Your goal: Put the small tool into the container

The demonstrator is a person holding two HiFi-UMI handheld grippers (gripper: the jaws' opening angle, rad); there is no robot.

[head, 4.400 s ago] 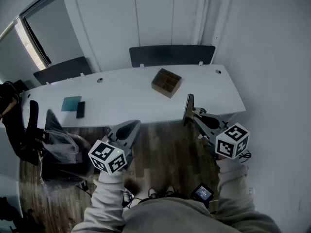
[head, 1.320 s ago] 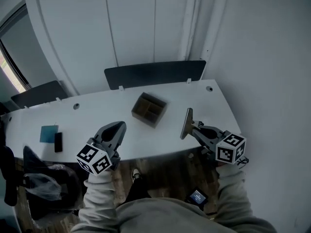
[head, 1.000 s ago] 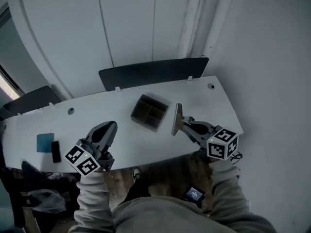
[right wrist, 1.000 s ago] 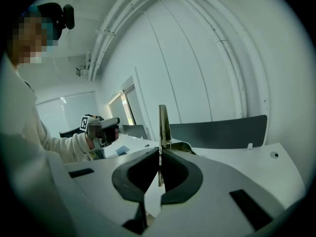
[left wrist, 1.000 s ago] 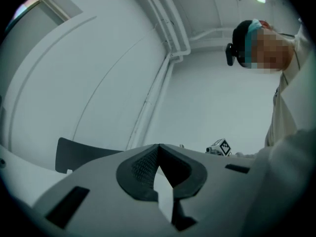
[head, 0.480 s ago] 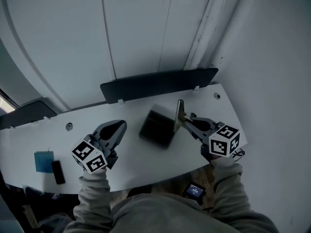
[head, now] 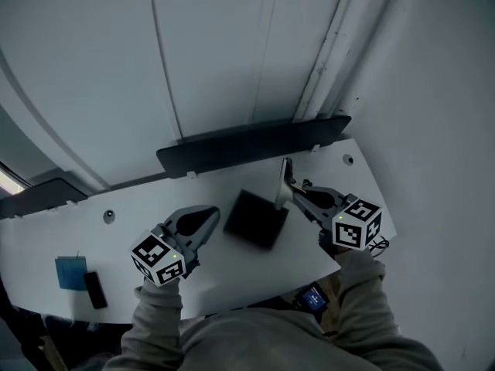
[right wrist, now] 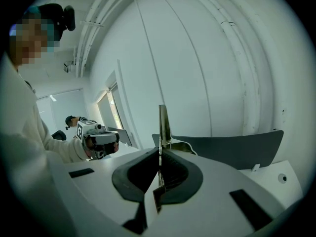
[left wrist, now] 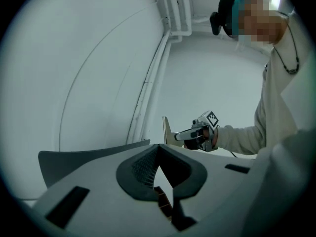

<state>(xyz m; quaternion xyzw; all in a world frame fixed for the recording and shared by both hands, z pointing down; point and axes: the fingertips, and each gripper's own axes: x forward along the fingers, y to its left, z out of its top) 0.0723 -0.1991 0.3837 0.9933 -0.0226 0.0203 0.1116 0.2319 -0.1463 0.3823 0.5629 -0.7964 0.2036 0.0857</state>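
Note:
The container (head: 255,219) is a dark, compartmented box in the middle of the white table (head: 93,238). My right gripper (head: 292,196) hovers at its right rim, shut on the small tool (head: 284,181), a thin flat blade that stands upright. In the right gripper view the small tool (right wrist: 162,122) shows edge-on, rising from between the jaws of my right gripper (right wrist: 159,154). My left gripper (head: 209,216) is just left of the box, its tips together with nothing in them. In the left gripper view, the container (left wrist: 164,202) shows below my left gripper (left wrist: 158,149).
A dark chair back (head: 255,141) runs along the table's far edge, against the white wall with its pipes (head: 325,60). A blue pad (head: 69,273) and a black phone (head: 94,288) lie at the table's left end. Cable holes (head: 348,160) mark the tabletop.
Both grippers came forward from over the floor to over the table. The right one carried the tool to the box's right rim. The left one closed in on its left side.

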